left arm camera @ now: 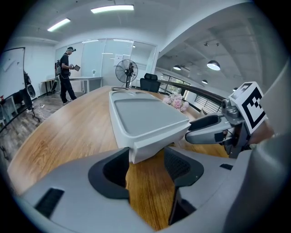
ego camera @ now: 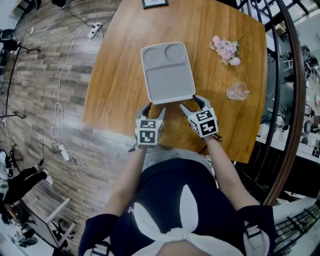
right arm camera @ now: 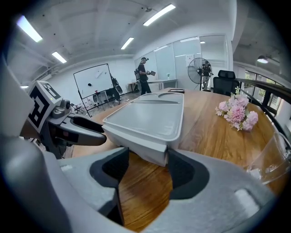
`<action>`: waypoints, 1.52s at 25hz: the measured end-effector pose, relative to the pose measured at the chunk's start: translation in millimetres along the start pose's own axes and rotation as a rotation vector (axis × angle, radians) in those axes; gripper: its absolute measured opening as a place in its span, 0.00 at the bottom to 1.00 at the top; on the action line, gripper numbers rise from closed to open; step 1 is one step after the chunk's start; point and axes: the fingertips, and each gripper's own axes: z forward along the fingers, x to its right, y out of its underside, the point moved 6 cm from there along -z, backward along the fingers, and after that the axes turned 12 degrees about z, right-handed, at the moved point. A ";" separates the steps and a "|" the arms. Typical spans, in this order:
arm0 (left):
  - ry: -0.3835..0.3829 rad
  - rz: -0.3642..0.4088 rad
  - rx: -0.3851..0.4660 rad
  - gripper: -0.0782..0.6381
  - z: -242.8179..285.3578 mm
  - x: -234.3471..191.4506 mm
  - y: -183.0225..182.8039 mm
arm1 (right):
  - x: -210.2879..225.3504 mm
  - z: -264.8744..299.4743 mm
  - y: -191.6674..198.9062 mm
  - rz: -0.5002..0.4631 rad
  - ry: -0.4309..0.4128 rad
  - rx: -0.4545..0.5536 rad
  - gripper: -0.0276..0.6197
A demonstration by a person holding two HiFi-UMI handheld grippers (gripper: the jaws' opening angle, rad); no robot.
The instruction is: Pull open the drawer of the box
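Observation:
A flat light-grey box (ego camera: 167, 75) with a moulded tray-like top lies in the middle of the wooden table (ego camera: 115, 85). Its near end faces me. My left gripper (ego camera: 154, 110) stands at the box's near left corner, jaws spread. In the left gripper view that corner (left arm camera: 146, 148) sits between the open jaws of the left gripper (left arm camera: 148, 168). My right gripper (ego camera: 194, 103) is at the near right corner, also spread. The right gripper view shows the box's end (right arm camera: 148, 152) between that gripper's jaws (right arm camera: 143, 170). Whether the pads touch the box is unclear.
Pink flowers (ego camera: 226, 50) and a clear glass (ego camera: 238, 91) on its side lie to the right of the box. A dark frame (ego camera: 154, 3) sits at the table's far edge. A railing (ego camera: 280, 100) runs along the right. A person (left arm camera: 67, 75) stands far off.

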 end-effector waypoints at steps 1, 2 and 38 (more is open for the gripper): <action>-0.004 -0.003 -0.003 0.46 1.5 0.2 0.5 | 1.1 0.6 -0.1 0.001 0.002 0.003 0.45; -0.009 -0.006 -0.005 0.45 2.8 0.1 1.4 | 2.2 1.0 0.1 0.002 0.004 0.004 0.44; -0.057 -0.017 -0.035 0.25 -0.6 3.4 1.3 | 6.6 -3.3 2.5 0.038 0.082 0.030 0.25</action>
